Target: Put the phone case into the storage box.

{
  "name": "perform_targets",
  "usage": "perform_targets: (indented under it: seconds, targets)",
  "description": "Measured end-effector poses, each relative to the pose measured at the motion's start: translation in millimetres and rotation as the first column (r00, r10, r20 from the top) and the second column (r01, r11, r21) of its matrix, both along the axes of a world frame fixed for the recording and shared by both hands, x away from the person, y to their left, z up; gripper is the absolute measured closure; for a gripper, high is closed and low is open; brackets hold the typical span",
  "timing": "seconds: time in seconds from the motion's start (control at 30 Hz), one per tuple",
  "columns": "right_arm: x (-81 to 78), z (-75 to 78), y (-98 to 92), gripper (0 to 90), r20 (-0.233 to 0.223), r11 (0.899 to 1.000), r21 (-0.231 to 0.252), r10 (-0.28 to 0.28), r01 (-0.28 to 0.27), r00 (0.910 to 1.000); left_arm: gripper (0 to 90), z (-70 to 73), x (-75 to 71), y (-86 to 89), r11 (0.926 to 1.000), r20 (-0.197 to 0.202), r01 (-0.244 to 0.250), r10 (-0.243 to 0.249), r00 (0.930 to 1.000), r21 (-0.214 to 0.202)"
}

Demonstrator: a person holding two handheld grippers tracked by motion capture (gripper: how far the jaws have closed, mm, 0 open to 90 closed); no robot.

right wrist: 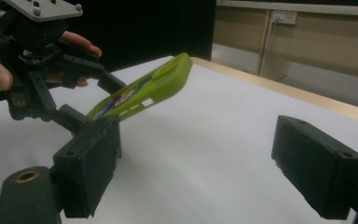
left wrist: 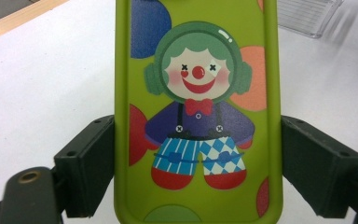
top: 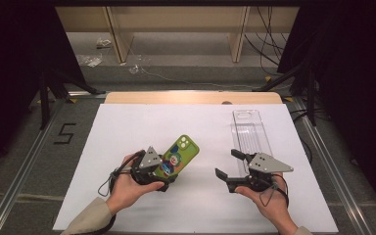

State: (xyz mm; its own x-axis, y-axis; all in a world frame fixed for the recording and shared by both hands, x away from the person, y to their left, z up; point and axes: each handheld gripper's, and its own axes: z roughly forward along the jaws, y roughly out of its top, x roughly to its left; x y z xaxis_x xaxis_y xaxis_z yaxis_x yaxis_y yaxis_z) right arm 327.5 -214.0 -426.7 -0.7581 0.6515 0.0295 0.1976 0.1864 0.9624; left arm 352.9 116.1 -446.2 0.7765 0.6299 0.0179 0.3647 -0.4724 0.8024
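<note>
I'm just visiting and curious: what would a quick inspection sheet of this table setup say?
Surface: white sheet over a wooden table.
Job's things: green phone case with a clown picture, lifted at a tilt; clear plastic tray lying flat.
Clutter: nothing seen on the sheet.
Grippers: left gripper clamps the case's sides; right gripper open, holding nothing.
Cables: one trails from each gripper; more on the floor behind.
Surroundings: dark curtains, wooden shelf legs.

The phone case [left wrist: 198,112] is seen as smooth, slightly glossy green plastic or rubber (printed with a colourful clown). The clear tray [top: 250,132] is glossy see-through plastic. The table [top: 127,127] is covered in matt white; its far edge is pale wood.
</note>
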Motion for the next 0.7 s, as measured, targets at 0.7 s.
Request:
perform_targets:
  seconds: [0.7]
  targets:
    - [16.8, 3.2, 23.4, 17.1, -0.018, 1.0, 0.003, 0.018, -0.018, 0.9997, 16.2, -0.9, -10.7, -17.0, 0.9987, 0.009, 0.052, -0.052, 0.9986, 0.0]
